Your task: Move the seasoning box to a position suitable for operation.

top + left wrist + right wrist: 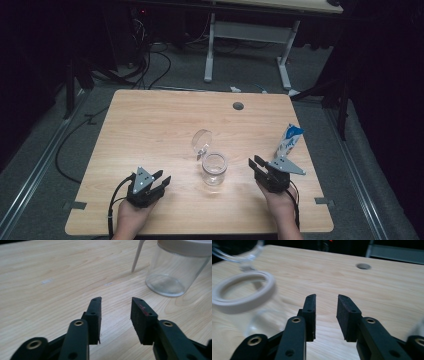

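Left gripper (161,181) sits low over the table's (150,130) near left corner, its jaws partly apart with nothing but bare wood between them. Just right of it, at mid-table, stands the glass jar (214,169), upright and open, its hinged lid (201,141) tipped up behind it. Right gripper (256,165) hovers near the jar's other side, jaws likewise parted and holding nothing. A blue-and-white carton (289,140) stands upright beyond it, near the right edge.
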